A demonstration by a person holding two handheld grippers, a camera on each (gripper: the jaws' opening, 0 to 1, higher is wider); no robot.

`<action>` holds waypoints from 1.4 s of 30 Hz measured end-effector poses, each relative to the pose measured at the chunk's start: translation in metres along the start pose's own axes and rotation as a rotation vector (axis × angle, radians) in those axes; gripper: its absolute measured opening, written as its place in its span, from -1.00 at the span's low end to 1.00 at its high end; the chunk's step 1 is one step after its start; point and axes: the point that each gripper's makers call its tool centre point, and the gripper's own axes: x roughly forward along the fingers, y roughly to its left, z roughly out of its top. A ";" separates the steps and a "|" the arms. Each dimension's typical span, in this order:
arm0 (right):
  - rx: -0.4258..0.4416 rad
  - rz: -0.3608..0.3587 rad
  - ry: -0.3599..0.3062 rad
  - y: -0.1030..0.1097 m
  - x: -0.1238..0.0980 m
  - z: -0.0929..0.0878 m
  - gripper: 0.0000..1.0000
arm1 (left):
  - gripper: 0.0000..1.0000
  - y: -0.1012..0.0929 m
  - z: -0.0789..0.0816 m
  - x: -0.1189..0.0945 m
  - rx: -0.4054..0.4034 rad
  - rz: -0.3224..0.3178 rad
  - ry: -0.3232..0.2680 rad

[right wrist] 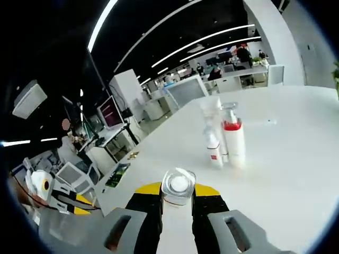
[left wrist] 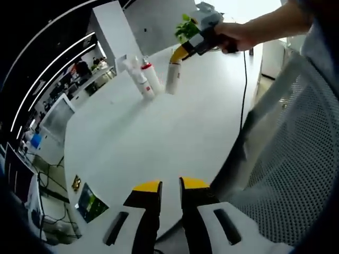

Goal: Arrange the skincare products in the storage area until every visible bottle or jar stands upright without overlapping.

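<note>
On the white table (left wrist: 159, 143), far side, stand a white bottle with a red band (left wrist: 151, 78) and a slimmer white bottle (left wrist: 140, 80) close beside it. A hand holds my right gripper (left wrist: 183, 53) just right of them, shut on the top of a third white bottle (left wrist: 173, 78) that hangs roughly upright. In the right gripper view that bottle's clear cap (right wrist: 178, 188) sits between the yellow jaws of my right gripper (right wrist: 178, 191). Beyond it stand the red-banded bottle (right wrist: 234, 140) and the small bottle (right wrist: 213, 149). My left gripper (left wrist: 170, 185) hovers at the near table edge, jaws close together, nothing between them.
A grey mesh chair (left wrist: 296, 159) stands at the right of the left gripper view. A black cable (left wrist: 243, 90) runs across the table. A green leaflet (left wrist: 91, 203) lies near the table's edge. A green plant (left wrist: 186, 26) stands behind the bottles. Office desks lie beyond.
</note>
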 end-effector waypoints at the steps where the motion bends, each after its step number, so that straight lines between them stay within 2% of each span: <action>1: 0.001 -0.001 0.002 -0.001 0.001 0.000 -0.74 | -0.77 0.001 -0.001 0.000 -0.001 0.002 0.006; 7: -0.037 -0.027 0.031 -0.011 0.007 -0.001 -0.74 | -0.80 0.003 -0.002 -0.001 0.004 0.018 0.008; 11: -0.052 -0.042 0.021 -0.016 0.007 0.004 -0.74 | -0.81 0.004 -0.001 -0.002 0.004 0.020 0.003; 19: -0.088 -0.070 0.010 -0.026 -0.002 0.007 -0.74 | -0.83 -0.001 0.000 -0.001 0.017 0.000 0.003; 27: -0.130 -0.096 0.033 -0.036 -0.006 0.003 -0.74 | -0.83 -0.001 0.000 -0.001 0.022 0.001 0.000; 42: -0.224 -0.117 0.100 -0.035 0.003 0.003 -0.74 | -0.82 -0.001 0.000 -0.001 0.014 -0.003 -0.001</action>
